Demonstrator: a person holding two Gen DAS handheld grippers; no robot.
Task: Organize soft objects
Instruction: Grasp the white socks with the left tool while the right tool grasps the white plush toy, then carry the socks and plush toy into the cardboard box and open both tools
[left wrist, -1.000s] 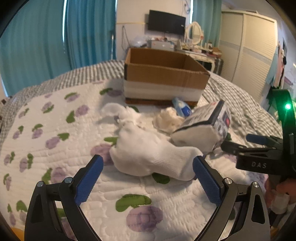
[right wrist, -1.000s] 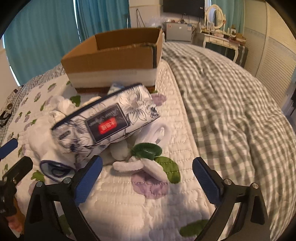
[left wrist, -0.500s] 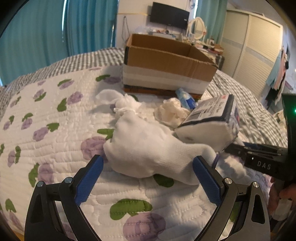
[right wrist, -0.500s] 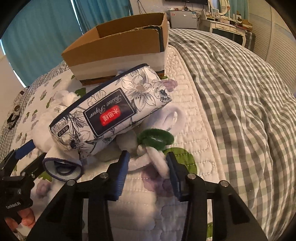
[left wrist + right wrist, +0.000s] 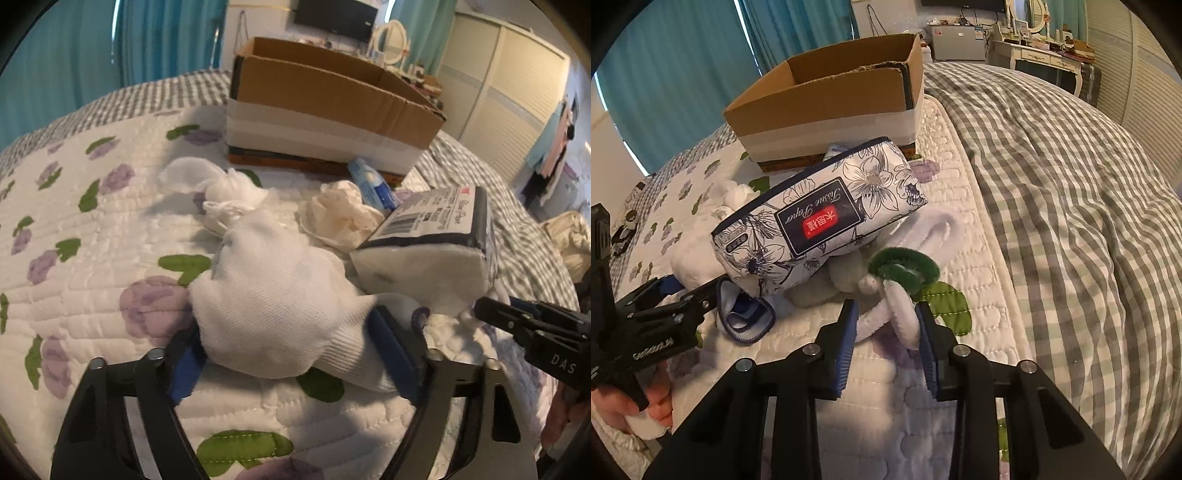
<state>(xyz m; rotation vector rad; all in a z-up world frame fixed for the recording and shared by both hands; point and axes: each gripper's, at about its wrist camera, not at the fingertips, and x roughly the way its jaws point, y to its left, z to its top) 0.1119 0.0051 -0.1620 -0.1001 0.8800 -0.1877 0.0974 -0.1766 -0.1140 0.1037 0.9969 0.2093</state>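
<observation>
My left gripper is shut on a stuffed white sock lying on the quilt. My right gripper is shut on a white fuzzy loop linked with a green fuzzy ring. A floral tissue pack lies just behind the loops; it also shows in the left wrist view. An open cardboard box stands at the back, also in the right wrist view. The right gripper's body shows at the right of the left wrist view.
A knotted white cloth, a crumpled cream cloth and a blue tube lie before the box. A blue-rimmed band lies under the tissue pack. The checked duvet covers the right side.
Both grippers moved forward and closed: the left onto the white sock, the right onto the white fuzzy loop.
</observation>
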